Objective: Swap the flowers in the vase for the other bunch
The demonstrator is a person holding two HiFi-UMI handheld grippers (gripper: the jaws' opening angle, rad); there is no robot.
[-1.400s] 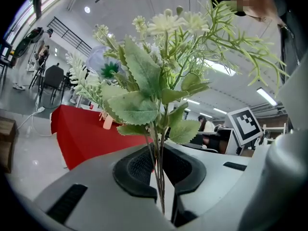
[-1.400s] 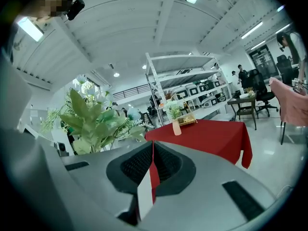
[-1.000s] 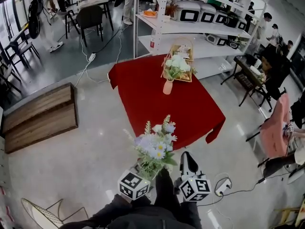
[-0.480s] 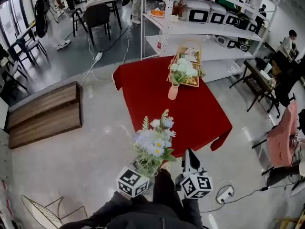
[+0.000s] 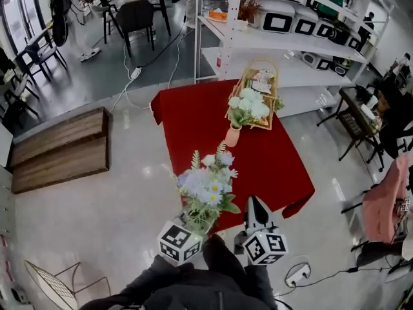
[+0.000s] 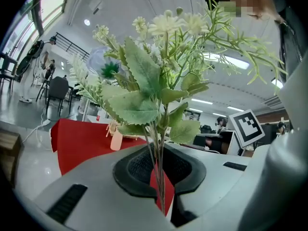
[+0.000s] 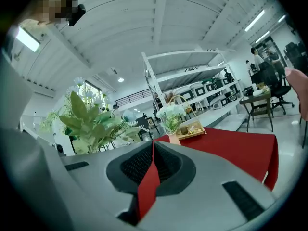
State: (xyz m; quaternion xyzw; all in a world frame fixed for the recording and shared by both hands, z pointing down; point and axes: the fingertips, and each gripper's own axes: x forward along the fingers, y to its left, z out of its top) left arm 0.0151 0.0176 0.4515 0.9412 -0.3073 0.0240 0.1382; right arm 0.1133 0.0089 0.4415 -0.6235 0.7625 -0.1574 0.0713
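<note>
Flowers come as two bunches. One pale blue-and-white bunch [image 5: 208, 189] is pinched by its stems in my left tongs [image 6: 160, 177], upright, close to the near edge of the red tabletop [image 5: 193, 115]. One white bunch [image 5: 248, 105] stands in the single pink vase [image 5: 233, 135] on that tabletop, just in front of one wicker basket [image 5: 264, 124]. My right tongs [image 5: 253, 205] are closed with nothing between them. Each of the two tongs bears one marker cube. Print on the shelf boxes is too small for me to read. Since a second ago, tabletop and vase have drawn nearer.
</note>
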